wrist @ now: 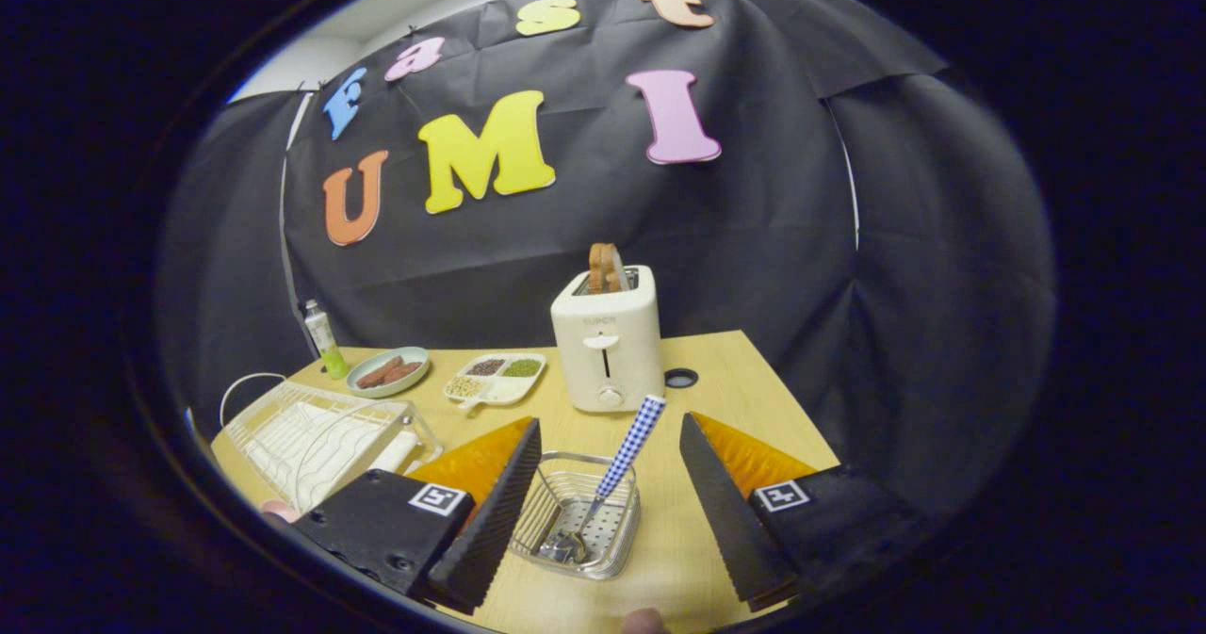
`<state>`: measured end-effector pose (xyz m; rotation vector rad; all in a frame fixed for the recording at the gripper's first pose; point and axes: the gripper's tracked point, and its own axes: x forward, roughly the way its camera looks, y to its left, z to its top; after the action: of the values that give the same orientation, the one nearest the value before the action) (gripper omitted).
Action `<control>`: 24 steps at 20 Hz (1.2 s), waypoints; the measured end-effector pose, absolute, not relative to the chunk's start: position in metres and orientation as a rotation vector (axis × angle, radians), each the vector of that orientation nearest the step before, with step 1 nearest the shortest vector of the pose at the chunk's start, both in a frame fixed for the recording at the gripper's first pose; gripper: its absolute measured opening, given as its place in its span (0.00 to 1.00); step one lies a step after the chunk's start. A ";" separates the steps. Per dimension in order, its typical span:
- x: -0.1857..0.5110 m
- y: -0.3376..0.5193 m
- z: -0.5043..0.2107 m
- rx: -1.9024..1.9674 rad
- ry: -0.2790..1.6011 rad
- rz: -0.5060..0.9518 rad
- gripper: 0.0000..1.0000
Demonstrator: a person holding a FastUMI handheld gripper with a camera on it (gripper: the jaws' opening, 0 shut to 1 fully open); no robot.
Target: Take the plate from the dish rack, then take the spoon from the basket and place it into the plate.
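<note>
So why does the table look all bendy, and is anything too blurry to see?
In the gripper view the fisheye lens curves the table edges and the dish rack; the light is soft and even, with small glints on the wire basket; the spoon and toaster look sharp, between and beyond the open gripper.

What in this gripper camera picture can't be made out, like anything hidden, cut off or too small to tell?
- Dish rack, gripper view: its near end is hidden behind one finger of the open gripper, so any plate there can't be confirmed.
- Spoon: its bowl in the basket is blurred by wire and glare.
- Divided tray: fillings too small to identify.
- Toaster: lettering too small to read.
</note>
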<state>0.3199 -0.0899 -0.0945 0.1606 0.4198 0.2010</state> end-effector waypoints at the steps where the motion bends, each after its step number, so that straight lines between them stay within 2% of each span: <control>1: 0.329 -0.091 -0.099 0.169 0.434 0.198 0.88; 4: 0.343 -0.087 -0.106 0.231 0.477 0.219 0.74; 11: 0.332 -0.090 -0.098 0.316 0.489 0.209 0.26; 19: 0.292 -0.089 -0.061 0.455 0.407 0.144 0.08; 24: 0.271 -0.103 -0.005 0.441 0.238 0.051 0.08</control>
<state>0.2705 -0.1033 -0.0048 0.4412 0.2376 0.0508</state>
